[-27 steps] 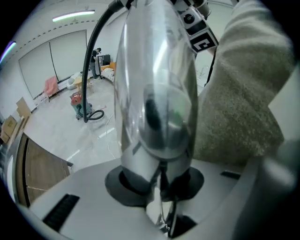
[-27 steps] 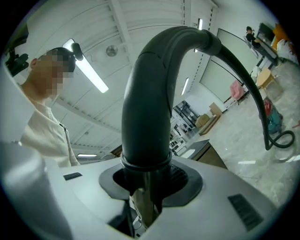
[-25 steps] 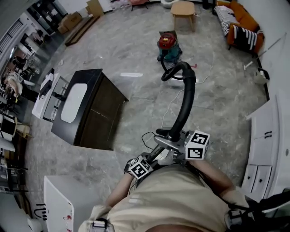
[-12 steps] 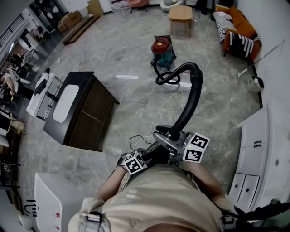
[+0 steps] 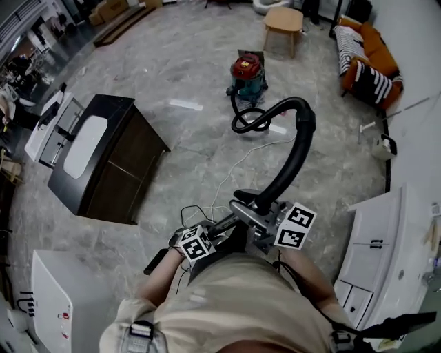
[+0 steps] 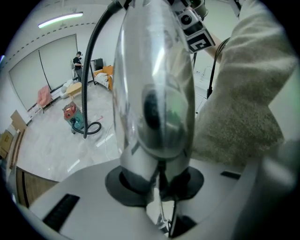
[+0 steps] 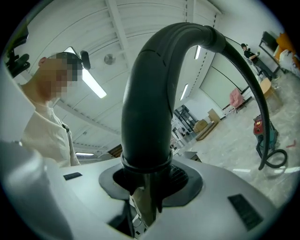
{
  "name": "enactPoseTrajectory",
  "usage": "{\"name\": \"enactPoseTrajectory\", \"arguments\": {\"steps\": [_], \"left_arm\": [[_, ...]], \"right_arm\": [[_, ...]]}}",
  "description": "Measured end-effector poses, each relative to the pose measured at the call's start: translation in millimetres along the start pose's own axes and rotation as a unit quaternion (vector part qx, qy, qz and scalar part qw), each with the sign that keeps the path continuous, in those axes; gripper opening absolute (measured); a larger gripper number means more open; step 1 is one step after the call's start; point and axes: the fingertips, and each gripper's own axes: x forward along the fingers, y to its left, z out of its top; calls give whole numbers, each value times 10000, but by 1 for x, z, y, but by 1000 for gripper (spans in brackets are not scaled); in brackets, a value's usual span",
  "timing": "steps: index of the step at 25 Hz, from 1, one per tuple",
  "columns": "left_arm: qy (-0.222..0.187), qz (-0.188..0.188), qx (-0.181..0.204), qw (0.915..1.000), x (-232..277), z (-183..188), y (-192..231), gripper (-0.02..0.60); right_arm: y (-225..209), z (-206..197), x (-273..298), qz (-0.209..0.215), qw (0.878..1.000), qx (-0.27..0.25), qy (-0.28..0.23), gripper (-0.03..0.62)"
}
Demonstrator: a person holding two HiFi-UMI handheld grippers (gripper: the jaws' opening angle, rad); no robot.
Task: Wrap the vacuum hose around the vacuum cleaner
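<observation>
Your left gripper [image 6: 157,180] has its fingers clamped on the chrome tube [image 6: 154,84], and your right gripper [image 7: 147,183] has its fingers clamped on the black bent end of the vacuum hose [image 5: 293,162]. Both sit close in front of your chest. From there the hose arches up toward 1 o'clock, then drops to a loop lying on the floor just on the near side of the vacuum cleaner [image 5: 248,74]. The cleaner stands well apart from you at 12 o'clock. The bare floor between you and it is open, crossed only by a thin white cable [image 5: 238,164]. A dark cabinet [image 5: 131,162] has its corner edge at 10 o'clock. White cabinets [image 5: 372,234] line your 3 o'clock side. Beyond the cleaner, a stool [image 5: 284,19] stands at 12 and a sofa [image 5: 362,62] at 1 o'clock
</observation>
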Motion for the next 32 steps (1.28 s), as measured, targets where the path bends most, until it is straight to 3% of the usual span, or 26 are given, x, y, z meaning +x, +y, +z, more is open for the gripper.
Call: {"name": "enactPoseTrajectory", "arguments": {"steps": [9, 18, 26, 32], "left_arm": [[-554, 268, -276, 9977, 13, 61, 143, 97], [-1185, 442, -353, 9913, 12, 110, 248, 98], [-1600, 682, -582, 9830, 26, 159, 301, 98], [-1564, 984, -648, 9806, 50, 235, 336, 97]], "right_arm": [[-110, 72, 67, 64, 9973, -282, 675, 123], [-185, 129, 117, -114, 9920, -640, 1087, 121], [-234, 167, 130, 108, 9865, -971, 1316, 115], [-277, 228, 101, 396, 9881, -1092, 1010, 115]]}}
